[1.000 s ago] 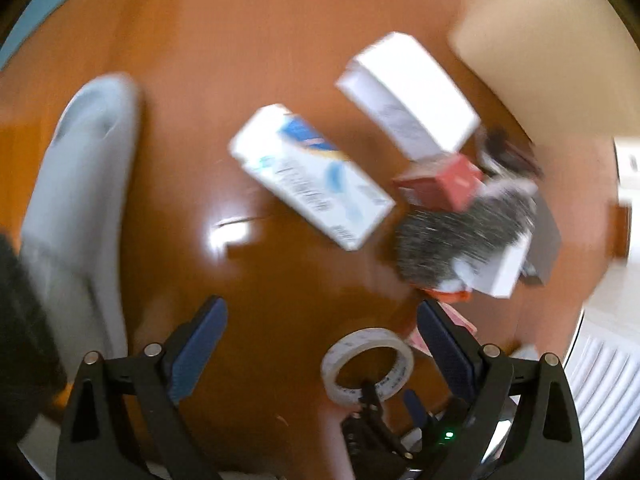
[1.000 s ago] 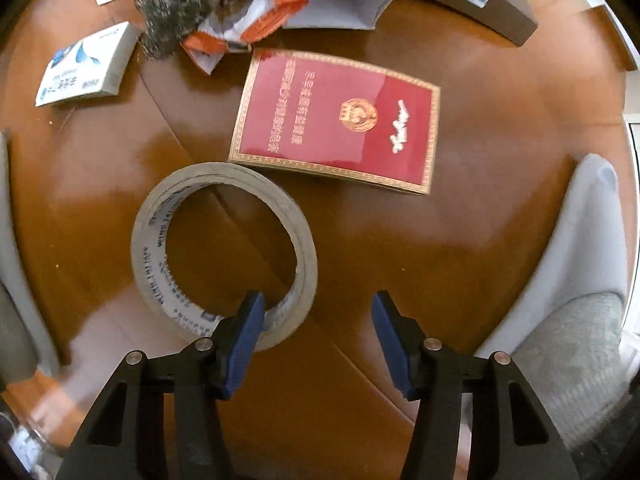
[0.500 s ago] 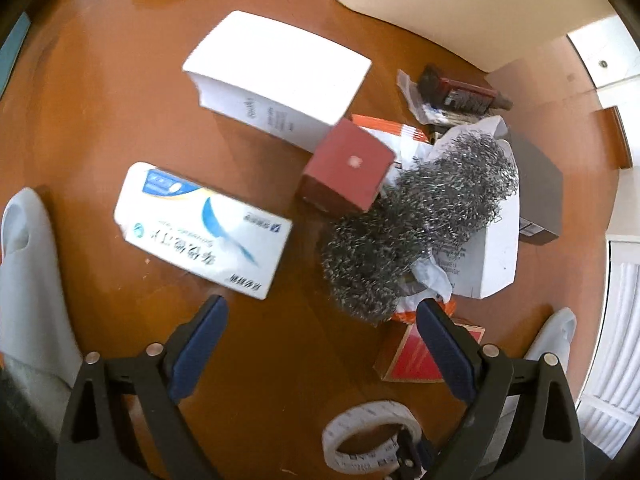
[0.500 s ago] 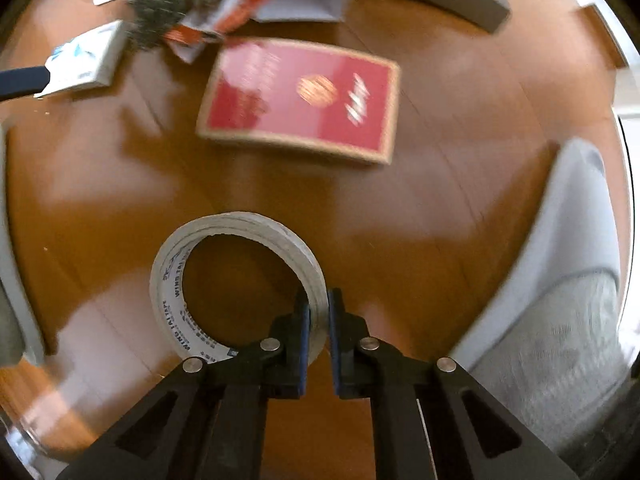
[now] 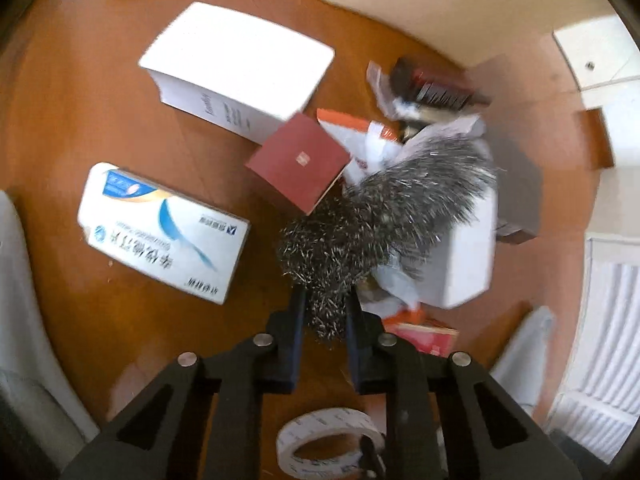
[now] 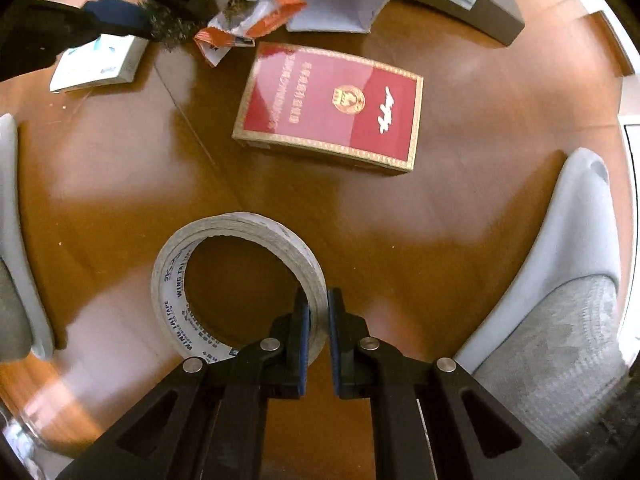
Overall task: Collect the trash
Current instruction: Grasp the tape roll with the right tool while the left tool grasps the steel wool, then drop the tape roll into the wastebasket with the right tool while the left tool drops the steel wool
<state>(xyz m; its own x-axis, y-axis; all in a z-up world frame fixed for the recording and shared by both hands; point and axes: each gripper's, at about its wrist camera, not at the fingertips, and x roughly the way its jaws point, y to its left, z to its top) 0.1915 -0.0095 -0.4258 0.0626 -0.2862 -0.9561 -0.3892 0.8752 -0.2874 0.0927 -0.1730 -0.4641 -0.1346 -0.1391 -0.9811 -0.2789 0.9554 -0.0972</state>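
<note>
Half a second ago the left gripper (image 5: 323, 312) stood spread wide above the clutter; now its fingers (image 5: 297, 320) pinch the near end of the silver tinsel garland (image 5: 380, 216), while the right gripper (image 6: 318, 320) stays clamped on the wall of the tape roll (image 6: 236, 280), one finger inside the ring and one outside. Both grasps look made, so the step in hand is the pick-up itself, and the next move likely calls for lifting each piece clear and carrying it to wherever the trash goes; no bin shows in either view. The garland is a bristly, loose, grey-silver strand draped over a white open box (image 5: 464, 264) and crumpled white-and-orange wrappers (image 5: 360, 136), just beside a small maroon box (image 5: 298, 160). Being long and tangled among them, it may drag wrappers along as it rises, so a slow, high lift seems wise. The tape roll is a thin off-white ring with printed lettering inside its core, lying on the brown tabletop (image 6: 120, 168) near a red and gold booklet (image 6: 332, 108). It is stiff and light and should come up easily. A blue-and-white carton (image 5: 164, 236) and a large white box (image 5: 240, 68) lie apart from both grasps.
</note>
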